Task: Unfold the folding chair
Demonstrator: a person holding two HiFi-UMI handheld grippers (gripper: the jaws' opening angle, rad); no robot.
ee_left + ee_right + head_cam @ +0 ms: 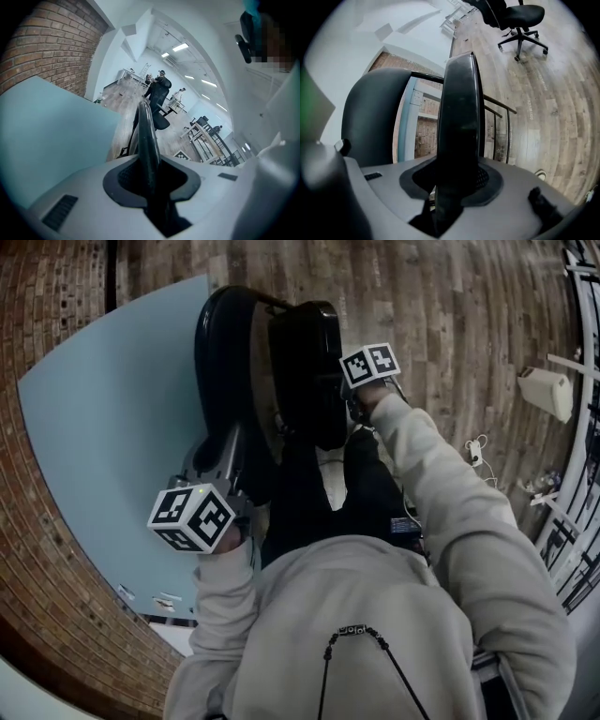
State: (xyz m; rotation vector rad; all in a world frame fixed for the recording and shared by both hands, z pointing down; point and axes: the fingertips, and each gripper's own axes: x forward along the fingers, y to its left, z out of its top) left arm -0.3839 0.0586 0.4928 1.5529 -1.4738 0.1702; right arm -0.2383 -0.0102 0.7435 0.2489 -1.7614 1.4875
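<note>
A black folding chair stands in front of me, its two panels still close together. In the head view the backrest (220, 352) is the left panel and the seat (305, 362) the right one. My left gripper (223, 460) is shut on the backrest's thin edge (147, 136), which runs up between its jaws (150, 176). My right gripper (350, 407) is shut on the thicker edge of the seat (459, 117), which fills the gap between its jaws (452, 183). The backrest (370, 117) shows to the left in the right gripper view.
A light blue panel (122, 427) stands right behind the chair on the left, with a brick wall (47, 42) beyond it. Wood floor (450, 315) spreads to the right, with a white box (547, 390) and metal racks (581, 474). An office chair (515, 18) stands farther off.
</note>
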